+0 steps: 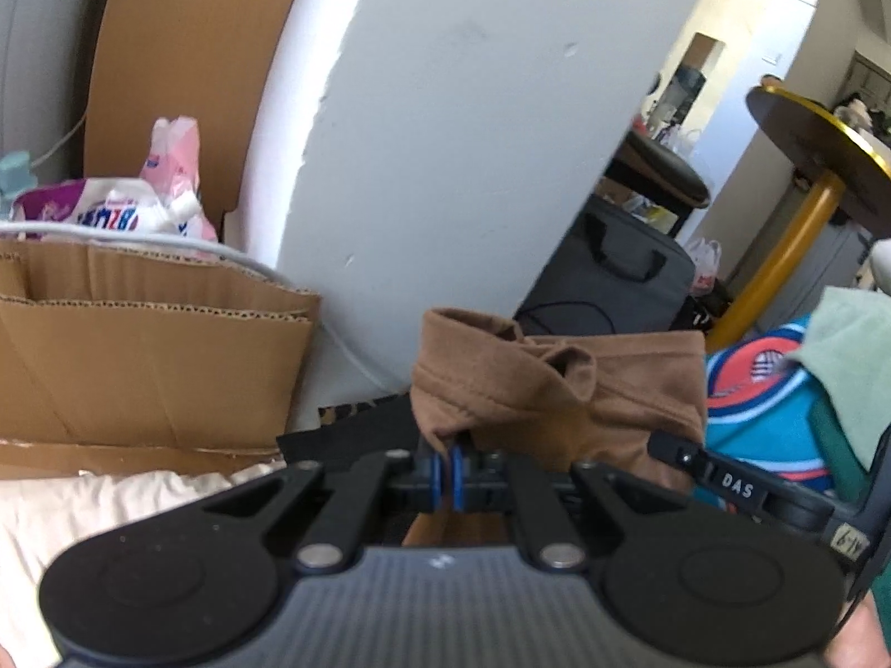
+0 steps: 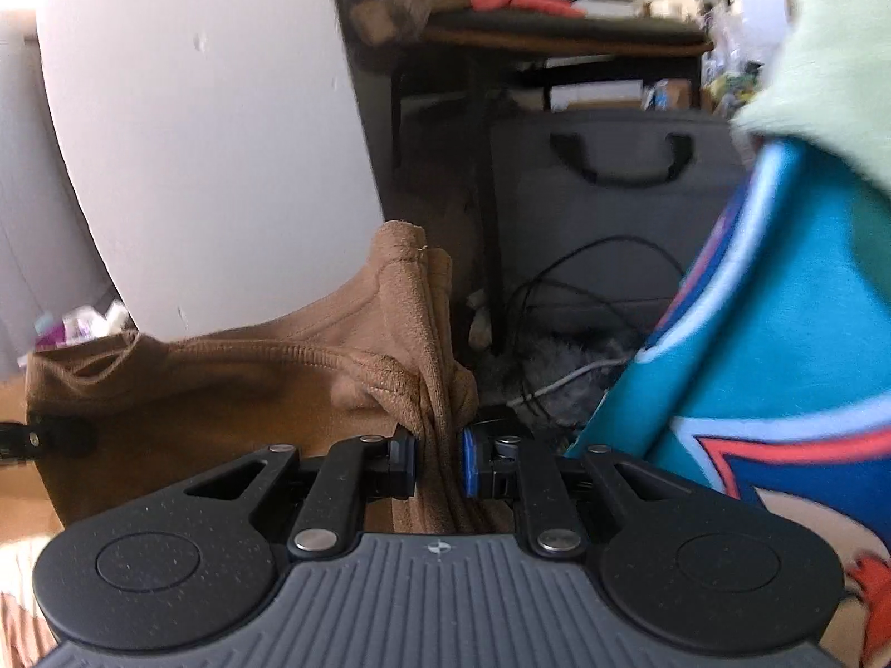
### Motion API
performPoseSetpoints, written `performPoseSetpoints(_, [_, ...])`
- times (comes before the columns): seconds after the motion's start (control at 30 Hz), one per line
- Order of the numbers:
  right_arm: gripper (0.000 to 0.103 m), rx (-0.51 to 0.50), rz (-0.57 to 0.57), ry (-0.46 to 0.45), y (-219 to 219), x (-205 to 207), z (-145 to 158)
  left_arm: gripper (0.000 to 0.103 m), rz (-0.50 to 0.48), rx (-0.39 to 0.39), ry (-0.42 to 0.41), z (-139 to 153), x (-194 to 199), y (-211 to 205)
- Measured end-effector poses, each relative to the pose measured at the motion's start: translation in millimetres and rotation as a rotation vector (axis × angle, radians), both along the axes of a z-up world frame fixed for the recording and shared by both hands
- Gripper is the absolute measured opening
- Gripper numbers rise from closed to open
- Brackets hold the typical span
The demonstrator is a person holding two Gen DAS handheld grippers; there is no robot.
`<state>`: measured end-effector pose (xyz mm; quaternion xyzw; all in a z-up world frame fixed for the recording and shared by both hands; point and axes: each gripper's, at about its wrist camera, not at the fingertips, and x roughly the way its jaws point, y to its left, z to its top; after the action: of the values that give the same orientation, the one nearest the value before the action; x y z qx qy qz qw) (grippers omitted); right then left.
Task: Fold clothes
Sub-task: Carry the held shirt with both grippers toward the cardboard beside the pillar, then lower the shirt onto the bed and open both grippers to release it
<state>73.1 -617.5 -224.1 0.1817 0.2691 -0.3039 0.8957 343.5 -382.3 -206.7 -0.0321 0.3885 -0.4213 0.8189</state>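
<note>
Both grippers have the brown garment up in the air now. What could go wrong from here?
1. The left gripper pinches only a thin edge of the brown garment; it may slip out.
2. The right gripper clamps a thick bunch, so the fold may come out uneven.
3. The teal printed cloth hangs close and could snag.

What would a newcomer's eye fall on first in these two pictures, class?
First, the brown garment, held up in mid-frame with both sets of jaws shut on it. Next, the bright teal printed cloth at the right. Then the cardboard box at the left.
</note>
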Motion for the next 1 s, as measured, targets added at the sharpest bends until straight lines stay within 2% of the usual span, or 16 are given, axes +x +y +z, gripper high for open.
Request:
performPoseSetpoints(0.17, [0.016,-0.016,0.037,0.071,-18.0,26.7,-15.4,0.004,0.037,0.017,0.046,-18.7,25.7,-8.5])
performPoseSetpoints(0.37, [0.016,-0.001,0.021,0.148,-30.6,55.9,-44.5,0.004,0.068,0.044,0.107,-40.7,57.2,-18.9])
performPoseSetpoints(0.57, [0.016,0.006,0.016,0.202,-46.5,78.5,-64.4,0.004,0.102,0.083,0.126,-65.9,76.3,-29.9])
performPoseSetpoints(0.73, [0.02,0.004,0.009,0.231,-53.2,88.8,-75.7,0.006,0.108,0.13,0.093,-80.1,80.6,-36.8])
performPoseSetpoints(0.87, [0.025,0.009,0.003,0.22,-63.1,89.4,-72.2,0.017,0.11,0.153,0.054,-79.2,79.0,-35.4])
performPoseSetpoints(0.97, [0.034,-0.024,-0.066,0.177,-70.0,82.0,-60.3,0.019,0.105,0.176,-0.014,-69.9,70.8,-29.0])
performPoseSetpoints(1.0, [0.034,-0.027,-0.096,0.16,-72.7,78.8,-55.9,0.019,0.097,0.177,-0.026,-66.3,68.1,-25.8])
